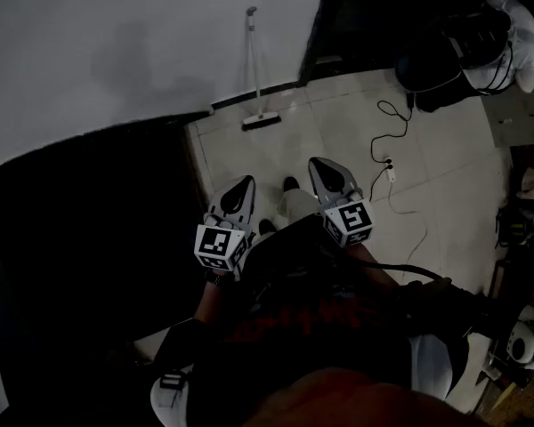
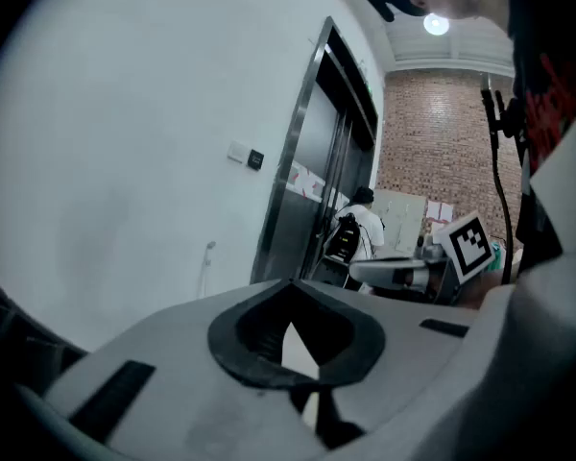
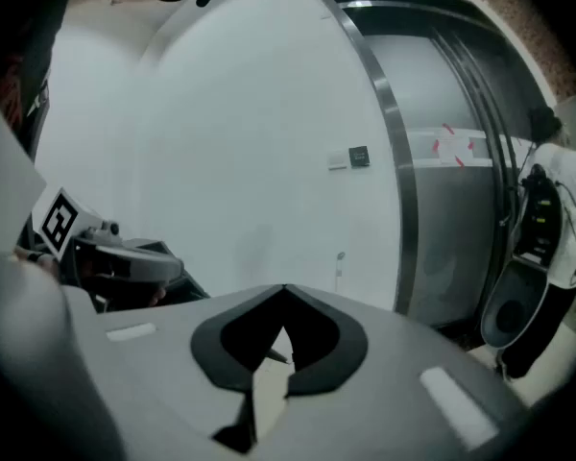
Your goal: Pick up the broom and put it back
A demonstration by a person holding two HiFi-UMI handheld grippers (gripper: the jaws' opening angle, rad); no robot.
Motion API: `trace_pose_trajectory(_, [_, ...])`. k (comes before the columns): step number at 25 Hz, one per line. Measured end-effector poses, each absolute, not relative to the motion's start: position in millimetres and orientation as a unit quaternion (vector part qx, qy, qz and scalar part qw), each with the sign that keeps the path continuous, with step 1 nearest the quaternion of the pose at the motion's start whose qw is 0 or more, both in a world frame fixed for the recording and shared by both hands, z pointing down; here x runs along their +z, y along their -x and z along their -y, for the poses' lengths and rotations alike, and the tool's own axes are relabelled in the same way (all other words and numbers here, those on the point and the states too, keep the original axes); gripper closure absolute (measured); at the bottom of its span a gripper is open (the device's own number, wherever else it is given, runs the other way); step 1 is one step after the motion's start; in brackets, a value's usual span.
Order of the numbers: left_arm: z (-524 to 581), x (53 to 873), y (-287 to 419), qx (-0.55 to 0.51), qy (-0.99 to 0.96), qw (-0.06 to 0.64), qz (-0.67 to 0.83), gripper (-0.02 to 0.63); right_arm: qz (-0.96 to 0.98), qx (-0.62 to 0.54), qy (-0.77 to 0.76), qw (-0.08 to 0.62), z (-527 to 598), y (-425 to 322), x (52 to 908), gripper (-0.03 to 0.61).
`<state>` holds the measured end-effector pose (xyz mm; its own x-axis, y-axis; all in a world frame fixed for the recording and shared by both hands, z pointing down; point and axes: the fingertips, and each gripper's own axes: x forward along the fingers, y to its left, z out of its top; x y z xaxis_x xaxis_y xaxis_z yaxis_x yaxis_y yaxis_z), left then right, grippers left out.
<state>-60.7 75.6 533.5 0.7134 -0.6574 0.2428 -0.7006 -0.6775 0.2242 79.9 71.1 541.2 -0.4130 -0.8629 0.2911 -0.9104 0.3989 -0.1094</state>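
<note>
The broom (image 1: 254,69) leans upright against the white wall, its brush head (image 1: 262,121) on the tiled floor, well ahead of both grippers. In the left gripper view its thin handle (image 2: 206,265) shows against the wall, and the right gripper view catches the handle's top (image 3: 340,265). My left gripper (image 1: 246,181) and right gripper (image 1: 319,161) are held side by side at waist height, pointing toward the broom. Both are shut with nothing between the jaws. Each one shows in the other's view: the right gripper (image 2: 403,275) and the left gripper (image 3: 115,257).
A dark bulky mass (image 1: 89,238) fills the left of the head view. A cable with a plug strip (image 1: 388,164) lies on the tiles at right, dark bags (image 1: 454,52) beyond it. Metal lift doors (image 3: 442,209) stand right of the broom, with a person in white (image 3: 549,248) beside them.
</note>
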Motion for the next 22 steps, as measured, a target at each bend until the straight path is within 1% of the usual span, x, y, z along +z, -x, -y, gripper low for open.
trace_pose_trajectory(3, [-20, 512, 58, 0.044, -0.915, 0.119, 0.383, 0.611, 0.832, 0.142, -0.529, 0.093, -37, -89, 551, 0.578])
trace_pose_trajectory(5, [16, 511, 56, 0.034, -0.907, 0.116, 0.404, 0.611, 0.833, 0.15, -0.526, 0.085, -2, -96, 565, 0.577])
trace_pose_trajectory(7, [49, 525, 59, 0.029, -0.89, 0.138, 0.434, 0.611, 0.835, 0.148, -0.523, 0.086, 43, -98, 580, 0.577])
trace_pose_trajectory(10, [88, 546, 63, 0.037, -0.861, 0.179, 0.475, 0.611, 0.838, 0.137, -0.517, 0.109, 120, -102, 607, 0.577])
trace_pose_trajectory(13, [119, 554, 56, 0.074, -0.848, 0.18, 0.494, 0.611, 0.835, 0.145, -0.511, 0.143, 202, -113, 647, 0.571])
trace_pose_trajectory(14, [129, 555, 55, 0.083, -0.844, 0.18, 0.499, 0.611, 0.835, 0.153, -0.505, 0.155, 233, -113, 663, 0.529])
trace_pose_trajectory(16, [146, 555, 58, 0.087, -0.835, 0.192, 0.509, 0.611, 0.833, 0.171, -0.493, 0.184, 296, -107, 697, 0.473])
trace_pose_trajectory(18, [155, 558, 66, 0.093, -0.825, 0.208, 0.518, 0.611, 0.827, 0.186, -0.485, 0.217, 354, -96, 733, 0.459])
trace_pose_trajectory(19, [159, 561, 71, 0.099, -0.82, 0.213, 0.522, 0.611, 0.821, 0.198, -0.483, 0.23, 382, -91, 751, 0.438])
trace_pose_trajectory(20, [164, 562, 76, 0.104, -0.816, 0.215, 0.527, 0.611, 0.815, 0.213, -0.483, 0.24, 408, -85, 767, 0.392])
trace_pose_trajectory(21, [169, 560, 82, 0.108, -0.811, 0.217, 0.532, 0.611, 0.807, 0.228, -0.486, 0.246, 433, -81, 779, 0.365])
trace_pose_trajectory(22, [174, 556, 89, 0.109, -0.807, 0.217, 0.538, 0.611, 0.799, 0.241, -0.492, 0.25, 456, -76, 789, 0.365])
